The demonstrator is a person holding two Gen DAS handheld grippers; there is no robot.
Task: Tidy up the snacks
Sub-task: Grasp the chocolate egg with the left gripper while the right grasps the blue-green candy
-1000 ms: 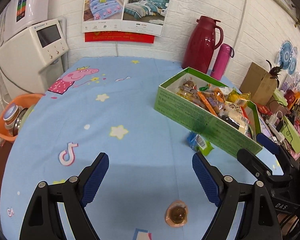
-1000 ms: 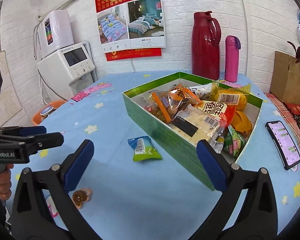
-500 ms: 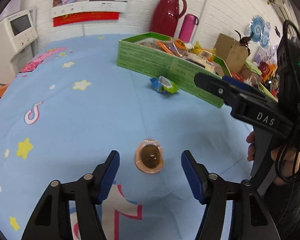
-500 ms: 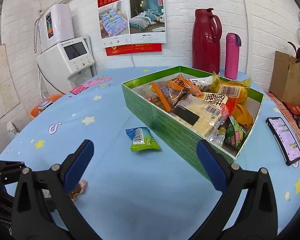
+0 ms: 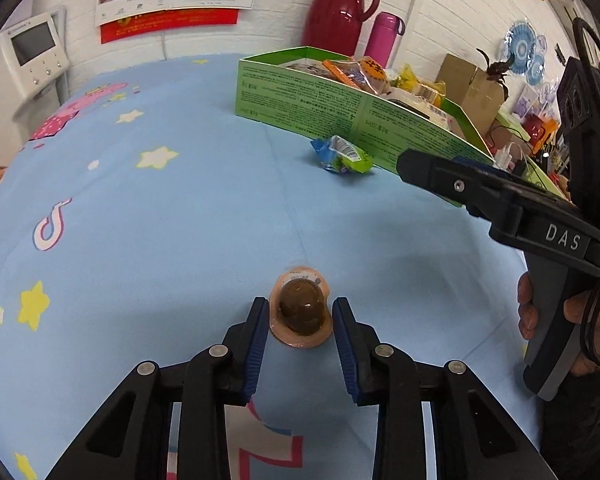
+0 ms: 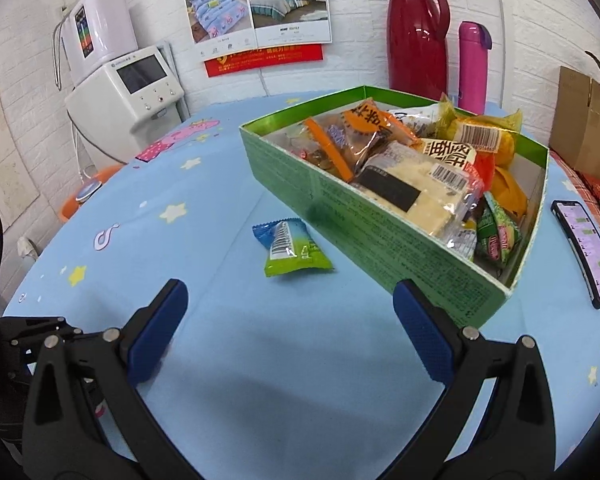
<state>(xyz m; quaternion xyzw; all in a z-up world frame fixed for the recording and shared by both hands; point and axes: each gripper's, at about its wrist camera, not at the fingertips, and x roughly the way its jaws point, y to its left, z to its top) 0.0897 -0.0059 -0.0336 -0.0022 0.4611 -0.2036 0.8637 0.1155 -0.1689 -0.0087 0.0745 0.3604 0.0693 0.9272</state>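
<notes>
1. Down low, the left tongs (image 5: 301, 310) sit with their two ribbed blue pads on either side of a jelly cup (image 5: 301, 312), narrowed to its width; the pads look to touch its flat rim, but a firm grip I cannot tell.
2. That jelly cup is a small round plastic dome, glossy and brown inside, on a peach-coloured flange. It lies on the blue tablecloth (image 5: 172, 216) near the table's front edge, well apart from the box.
3. Spread wide and holding nothing, the right tongs (image 6: 290, 332) hover above bare cloth; a hand (image 5: 568, 320) grips their black handle.
4. One crinkly foil sweet packet (image 6: 294, 248), blue at one end and green at the other, lies flat on the cloth just beside the long side of the box, not touching it.
5. One green cardboard box (image 6: 380, 236), open-topped and straight-walled, stands toward the table's far right edge, heaped with shiny wrapped snacks in orange, yellow, white and green.
6. Two flasks stand at the table's back edge: a tall glossy red jug (image 6: 418, 32) and a slim pink bottle (image 6: 473, 68).
7. One phone (image 6: 586, 248), screen lit, lies at the right edge.
</notes>
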